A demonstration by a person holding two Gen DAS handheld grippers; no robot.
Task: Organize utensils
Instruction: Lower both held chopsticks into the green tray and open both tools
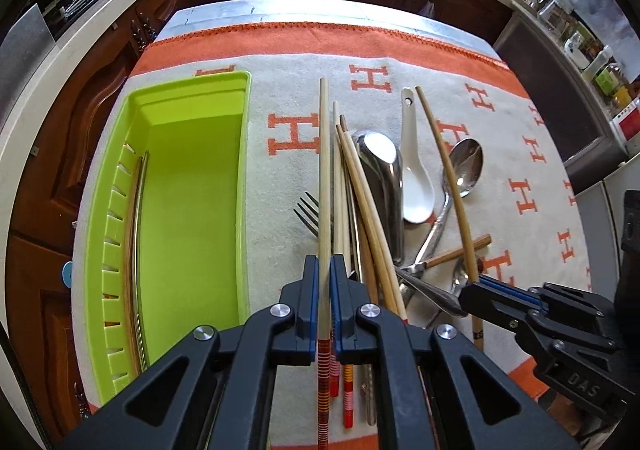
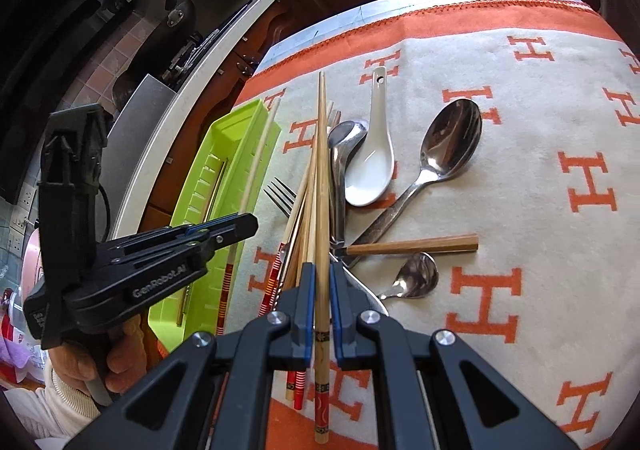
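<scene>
**Two chopsticks pinched, both could snag the pile**

Your left gripper has its fingers pinched on a pale chopstick with a red-striped end, running up the middle of the left wrist frame. Your right gripper pinches a darker bamboo chopstick, centre of its own frame. Both sticks lie over the loose heap of chopsticks, fork and spoons on the table, right of the green tray at left.

Each grip sits near one end, so the long free end may swing or droop and rake the heap. Lifting both together risks crossing the sticks, as your two grippers are near each other. A round stick can also roll between the pads and miss the tray's narrow slot at left.
</scene>
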